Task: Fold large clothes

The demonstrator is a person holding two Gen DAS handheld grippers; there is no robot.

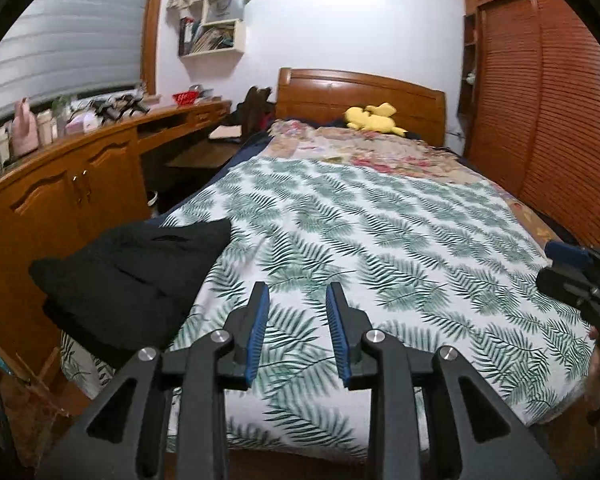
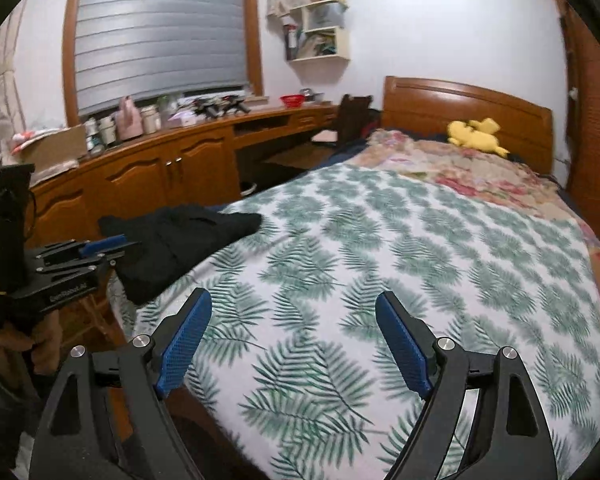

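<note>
On the bed's (image 1: 380,240) left edge a black garment (image 1: 132,276) lay bunched, looking folded. We held both claws, left (image 1: 296,292) and right (image 2: 294,304), spread, gripping nothing.

One black garment (image 1: 136,276), one yellow plush toy (image 1: 374,118), two grippers, one bed (image 1: 380,240)

My left wrist camera looks along its fingers from the foot of the bed (image 1: 380,240), tilted downward, facing the headboard (image 1: 360,96). My right wrist camera sits beside it, aimed the same way but taking in more of the window (image 2: 160,36) wall. Both share the leaf-print cover, the black garment (image 1: 132,280) at the left edge and the wall shelf (image 2: 320,24).
</note>
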